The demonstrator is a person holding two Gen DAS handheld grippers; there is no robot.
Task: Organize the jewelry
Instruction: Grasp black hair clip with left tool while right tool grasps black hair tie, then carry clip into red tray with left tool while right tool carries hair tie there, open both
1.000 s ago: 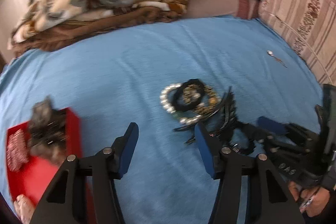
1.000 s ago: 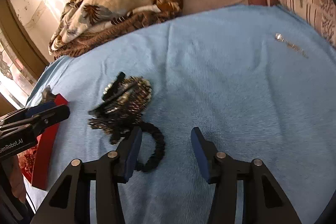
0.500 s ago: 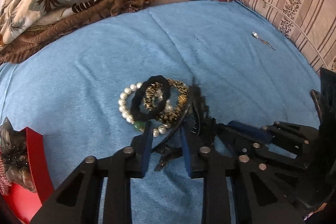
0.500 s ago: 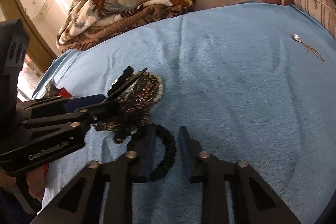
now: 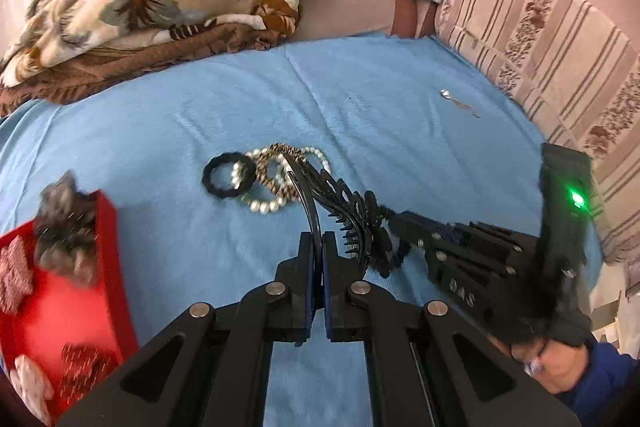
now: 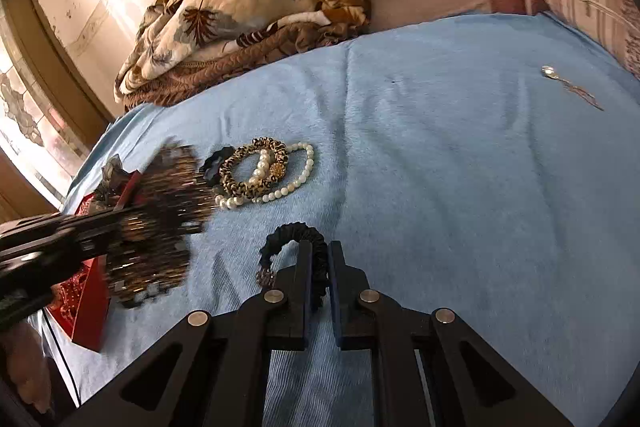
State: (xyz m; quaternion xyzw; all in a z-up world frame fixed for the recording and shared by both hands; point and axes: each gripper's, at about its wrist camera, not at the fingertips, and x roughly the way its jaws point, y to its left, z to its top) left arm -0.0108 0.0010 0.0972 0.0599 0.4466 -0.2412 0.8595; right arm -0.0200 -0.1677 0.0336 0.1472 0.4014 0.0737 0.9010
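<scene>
Two hand-held grippers clamped (clip (image 5: 340, 203), scrunchie (image 6: 308, 239)).

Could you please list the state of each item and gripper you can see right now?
left gripper: shut on black hair claw, lifted.
right gripper: shut on black scrunchie.
pearl bracelet: lying on blue cloth.
leopard hair tie: lying over the pearls.
red box: open, partly filled.

You had a blue bedspread (image 5: 400, 99); on it lay a pearl bracelet (image 6: 280, 187) mid-scene, a red tray (image 5: 112, 267) left, an earring (image 6: 568, 85) far right.
</scene>
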